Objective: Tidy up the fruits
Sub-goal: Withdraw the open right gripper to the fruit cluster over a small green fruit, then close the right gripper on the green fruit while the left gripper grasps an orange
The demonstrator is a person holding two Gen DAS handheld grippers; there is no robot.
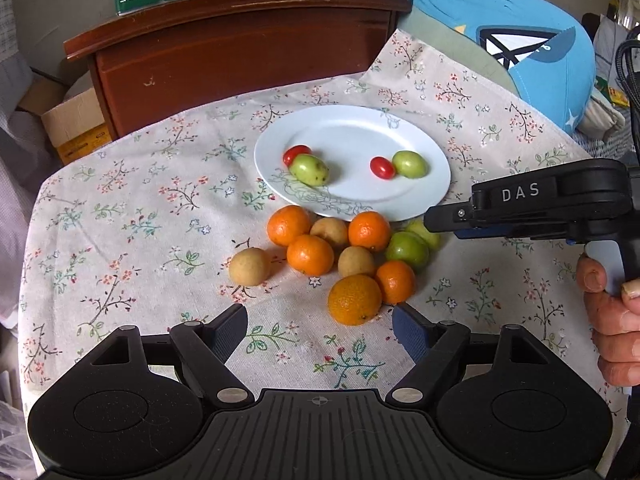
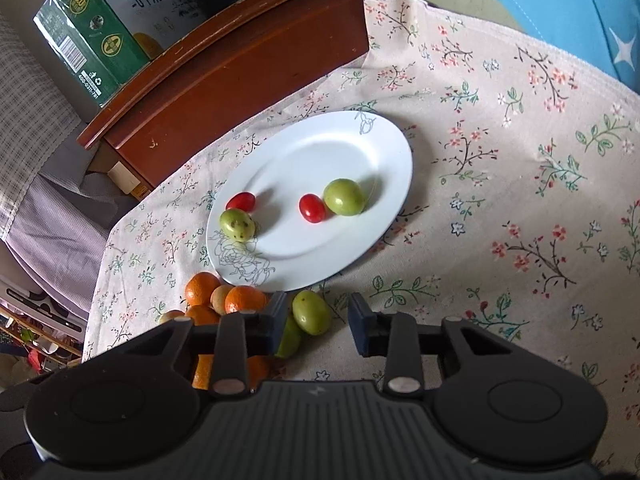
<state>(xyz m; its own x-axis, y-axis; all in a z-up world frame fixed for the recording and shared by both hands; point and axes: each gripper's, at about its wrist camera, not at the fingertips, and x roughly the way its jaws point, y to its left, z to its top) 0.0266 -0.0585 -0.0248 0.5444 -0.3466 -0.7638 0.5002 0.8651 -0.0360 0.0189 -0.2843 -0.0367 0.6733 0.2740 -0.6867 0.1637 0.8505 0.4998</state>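
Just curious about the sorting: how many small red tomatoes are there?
2, both on the white oval plate: one small red tomato behind the spotted green fruit, another beside the smooth green fruit. None visible in the pile.

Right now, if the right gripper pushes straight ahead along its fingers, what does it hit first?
Most likely the green fruit lying on the cloth between the open fingers of the right gripper, just short of the white plate. Depth is hard to judge, so it may pass slightly above.

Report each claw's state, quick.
Left claw: open, holding nothing, above the floral tablecloth near the round orange mandarins.
Right claw: open, empty, straddling an oval green jujube beside the white plate.
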